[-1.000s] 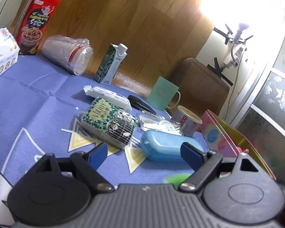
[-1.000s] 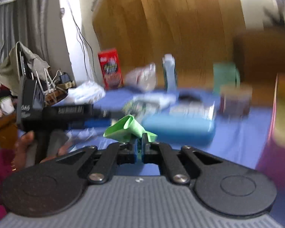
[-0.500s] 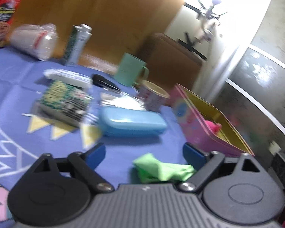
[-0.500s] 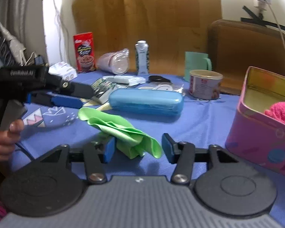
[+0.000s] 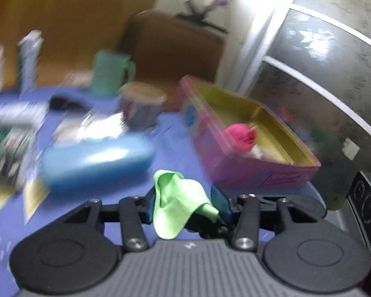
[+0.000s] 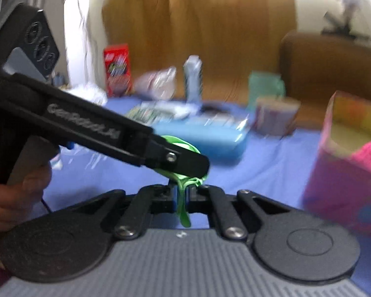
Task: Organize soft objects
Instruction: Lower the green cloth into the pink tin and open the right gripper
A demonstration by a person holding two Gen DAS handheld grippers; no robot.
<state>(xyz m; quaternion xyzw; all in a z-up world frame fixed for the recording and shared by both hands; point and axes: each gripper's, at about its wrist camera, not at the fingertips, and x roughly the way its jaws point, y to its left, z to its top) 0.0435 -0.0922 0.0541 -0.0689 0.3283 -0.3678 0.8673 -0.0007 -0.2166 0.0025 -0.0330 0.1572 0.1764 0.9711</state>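
A bright green cloth hangs bunched between the blue pads of my left gripper, whose jaws are closing on it. In the right wrist view a strip of the same green cloth is pinched between the pads of my right gripper, whose jaws are also closing. The left gripper reaches in from the left, right above that pinch. A pink tin box stands open just to the right, with a pink fluffy thing inside.
A blue hard case lies on the blue tablecloth behind the cloth. Farther back stand a paper cup, a green mug, a carton and a red box. A dark cabinet rises at the right. A hand grips the left tool.
My left gripper swung right to the green cloth and closed on it. My right gripper let the cloth go onto the table, then pinched it again.
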